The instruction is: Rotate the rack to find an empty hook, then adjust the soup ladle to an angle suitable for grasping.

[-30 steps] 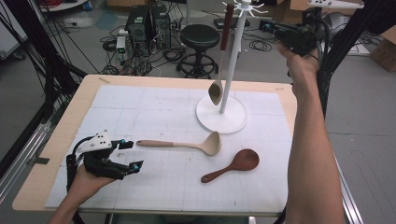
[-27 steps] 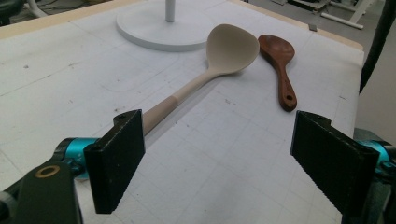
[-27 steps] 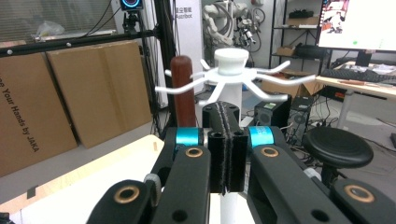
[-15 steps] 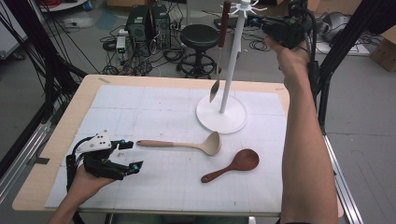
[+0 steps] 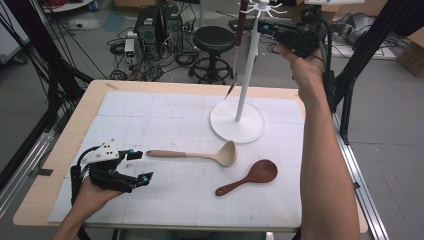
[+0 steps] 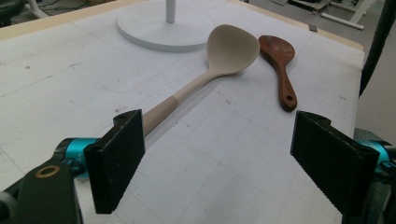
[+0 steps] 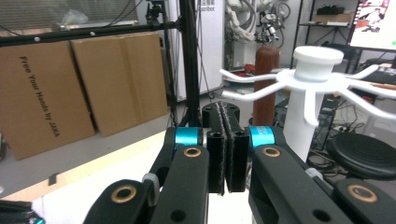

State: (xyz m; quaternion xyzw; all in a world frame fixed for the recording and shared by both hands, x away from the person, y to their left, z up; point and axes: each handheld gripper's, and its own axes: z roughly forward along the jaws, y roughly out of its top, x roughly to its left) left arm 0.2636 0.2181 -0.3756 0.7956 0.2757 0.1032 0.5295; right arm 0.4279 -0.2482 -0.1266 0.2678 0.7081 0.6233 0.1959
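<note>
Black stool [image 5: 213,39] and cardboard boxes [image 7: 79,84] behind table.

On the table [image 5: 65,165] lies a gridded mat [image 5: 165,125], and the rack's round base [image 5: 237,122] stands on the mat's far right part, its pole [image 5: 248,65] rising to hook arms [image 7: 261,77] at the top, with a utensil [image 5: 238,47] hanging from one arm just left of the pole. Near side of the base: a ladle [image 5: 200,155] lying on the mat, bowl toward the base and handle pointing left toward the left gripper [image 5: 141,166], which rests at the mat's near left corner; a spoon [image 5: 248,177] lies just right of the ladle's bowl, a little nearer the person. The right gripper [image 7: 226,140] is held high, beside the rack top on its right; behind the table stands a stool [image 5: 214,42] on the floor.
</note>
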